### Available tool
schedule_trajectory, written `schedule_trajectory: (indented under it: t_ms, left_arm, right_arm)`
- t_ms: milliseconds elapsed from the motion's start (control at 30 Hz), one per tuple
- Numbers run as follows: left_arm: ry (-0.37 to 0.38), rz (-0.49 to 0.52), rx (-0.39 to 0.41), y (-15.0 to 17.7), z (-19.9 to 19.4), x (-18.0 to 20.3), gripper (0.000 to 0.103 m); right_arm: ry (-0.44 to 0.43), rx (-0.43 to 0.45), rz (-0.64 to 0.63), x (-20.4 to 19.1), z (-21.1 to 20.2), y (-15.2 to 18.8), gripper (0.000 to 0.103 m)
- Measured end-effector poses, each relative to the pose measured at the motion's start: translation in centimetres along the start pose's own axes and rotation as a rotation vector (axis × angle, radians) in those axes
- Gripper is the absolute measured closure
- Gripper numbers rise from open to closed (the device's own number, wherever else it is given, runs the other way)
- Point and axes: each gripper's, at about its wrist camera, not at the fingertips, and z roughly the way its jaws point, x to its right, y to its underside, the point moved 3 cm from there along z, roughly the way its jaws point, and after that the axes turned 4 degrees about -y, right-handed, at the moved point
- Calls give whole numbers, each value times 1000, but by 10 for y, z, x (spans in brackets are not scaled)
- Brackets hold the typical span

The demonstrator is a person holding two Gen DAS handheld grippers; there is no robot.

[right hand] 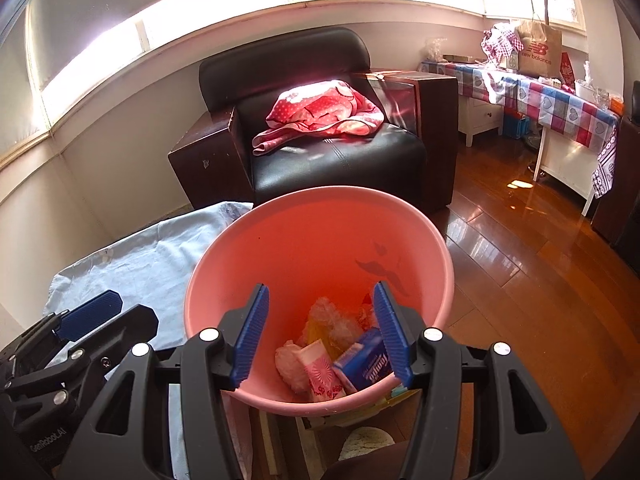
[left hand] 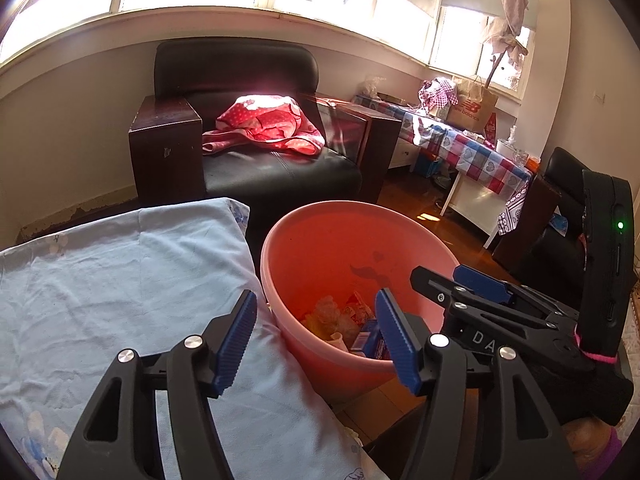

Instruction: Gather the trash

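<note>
A pink plastic bin (right hand: 320, 232) stands on the wood floor beside a light blue cloth-covered surface (left hand: 120, 280). Inside lie a blue box (right hand: 362, 362), a pink wrapper (right hand: 320, 372), a crumpled clear plastic (right hand: 332, 316) and other scraps; the bin also shows in the left wrist view (left hand: 340, 248). My right gripper (right hand: 322, 340) is open and empty, over the bin's near rim. My left gripper (left hand: 316, 338) is open and empty, over the cloth's edge and the bin's left rim. The right gripper shows at the right of the left wrist view (left hand: 480, 284).
A black leather armchair (right hand: 340, 152) with a red dotted cloth (right hand: 320, 114) stands behind the bin. A table with a checked cloth (right hand: 560, 108) and bags runs along the right wall. Shiny wood floor (right hand: 520, 264) lies to the right of the bin.
</note>
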Motion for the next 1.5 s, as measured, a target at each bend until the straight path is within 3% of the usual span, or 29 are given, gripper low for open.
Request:
schedule_trajectory:
  t_ms: [633,1500]
  left_arm:
    - [-30,-10,37,3,-18,-13,48]
    - [-46,-16,56,9,-32,-28,51]
  right_arm:
    - [130,154,-97,-29,-46,18,48]
    - [135,144,-130,-47,-49,26,48]
